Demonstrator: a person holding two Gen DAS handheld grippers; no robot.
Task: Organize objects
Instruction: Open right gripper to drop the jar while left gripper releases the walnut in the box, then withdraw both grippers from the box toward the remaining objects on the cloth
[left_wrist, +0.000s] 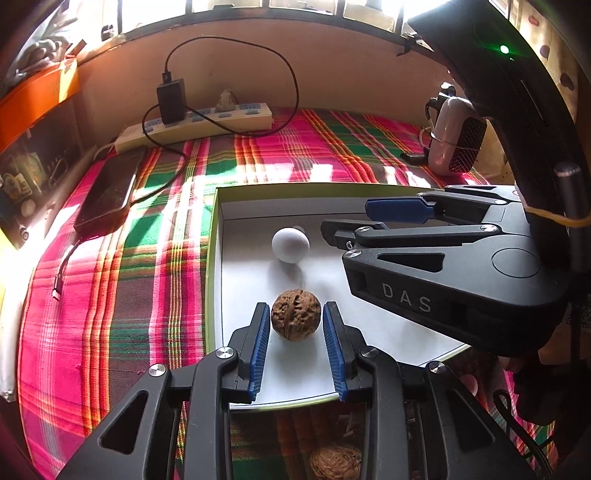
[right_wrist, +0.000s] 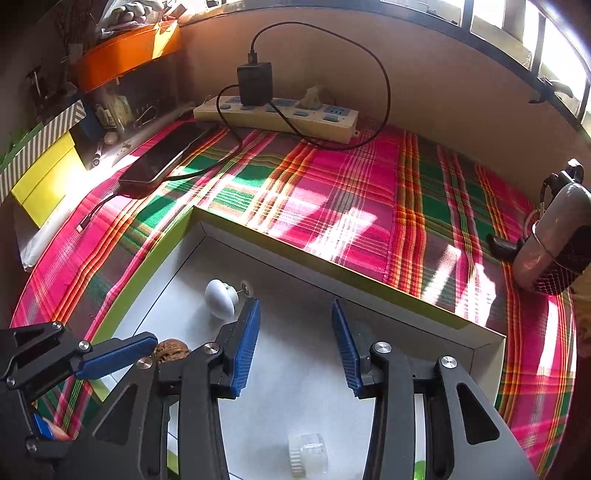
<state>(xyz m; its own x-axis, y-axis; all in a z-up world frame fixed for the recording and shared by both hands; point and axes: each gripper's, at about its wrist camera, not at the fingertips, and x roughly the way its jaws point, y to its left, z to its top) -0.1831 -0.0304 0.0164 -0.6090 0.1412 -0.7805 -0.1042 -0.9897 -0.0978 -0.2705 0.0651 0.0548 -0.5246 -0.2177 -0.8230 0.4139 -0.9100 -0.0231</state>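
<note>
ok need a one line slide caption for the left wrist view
Left tongs open around a walnut in the white tray, white egg-shaped ball beyond, right tongs alongside.

Bare white floor across most of the shallow box (right_wrist: 155, 280), open from above. Inside it, only small obstacles: white egg-shaped piece (left_wrist: 290, 244) toward the far left corner, walnut (left_wrist: 295, 319) nearer, flanked with slim gaps by the spread fingers of the left gripper (left_wrist: 295, 347). Right gripper (left_wrist: 354, 221) reaching in over the right half, blocking that side. Small clear cap (right_wrist: 308, 458) low under the right gripper's open fingers (right_wrist: 245, 339). Wide free stretch of plaid cloth (right_wrist: 351, 192) beyond the box rim. Farther back, blocked by power strip (right_wrist: 277, 116), looping cable (right_wrist: 380, 88) and phone (right_wrist: 162, 158); pink device (right_wrist: 554, 236) at the far right.
</note>
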